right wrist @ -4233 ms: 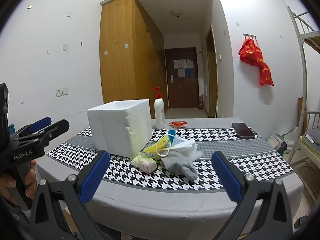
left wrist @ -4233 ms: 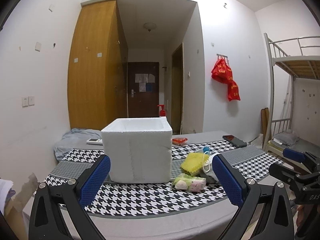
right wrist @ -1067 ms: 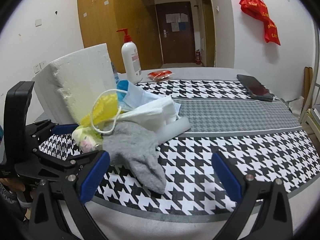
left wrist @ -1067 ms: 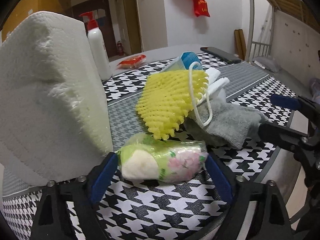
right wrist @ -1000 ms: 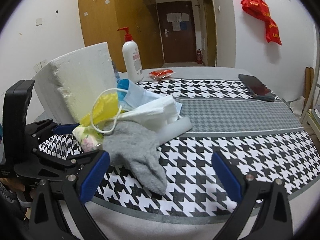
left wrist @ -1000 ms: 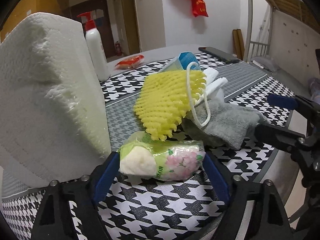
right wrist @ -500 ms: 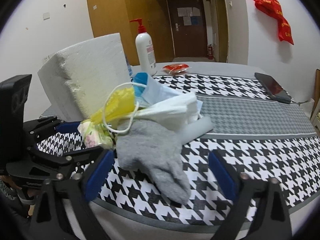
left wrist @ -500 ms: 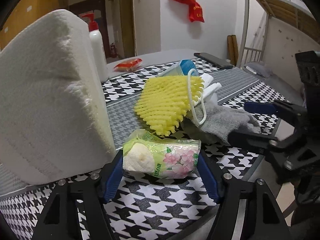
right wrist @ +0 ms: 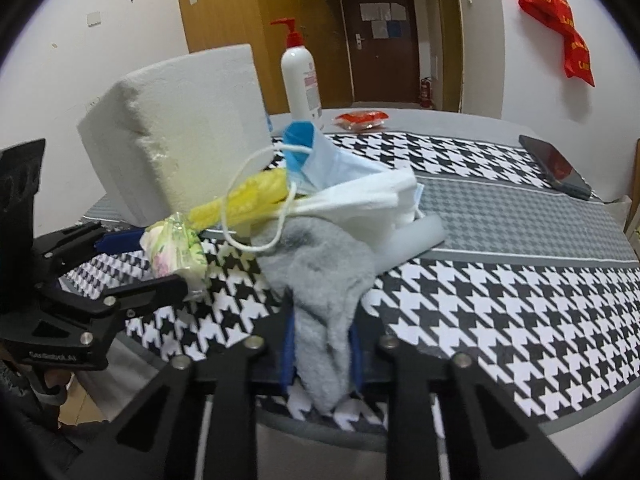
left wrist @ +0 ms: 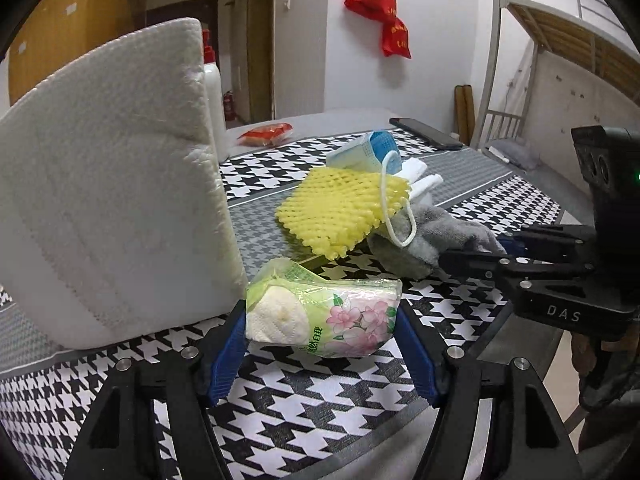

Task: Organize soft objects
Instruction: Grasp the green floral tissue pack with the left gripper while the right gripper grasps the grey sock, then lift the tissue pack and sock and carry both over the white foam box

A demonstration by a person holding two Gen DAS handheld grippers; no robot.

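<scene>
My left gripper (left wrist: 320,340) is shut on a green flowered tissue pack (left wrist: 324,316), which also shows in the right wrist view (right wrist: 176,244). My right gripper (right wrist: 322,354) is shut on the near end of a grey sock (right wrist: 324,276). The sock lies under a pile of a yellow foam net (left wrist: 340,208), a blue face mask (right wrist: 332,160) with a white ear loop, and white cloth (right wrist: 360,200). A white foam box (left wrist: 104,216) stands just left of the pile.
The table has a black-and-white houndstooth cloth (right wrist: 520,280). A pump bottle (right wrist: 300,76) and a red packet (right wrist: 362,118) stand behind the pile. A dark phone (right wrist: 556,168) lies at the far right. A bunk bed frame (left wrist: 560,40) is to the right.
Both grippers moved in from well back of the table. The left one closed on the tissue pack. The right one closed on the sock's near end within the last half second.
</scene>
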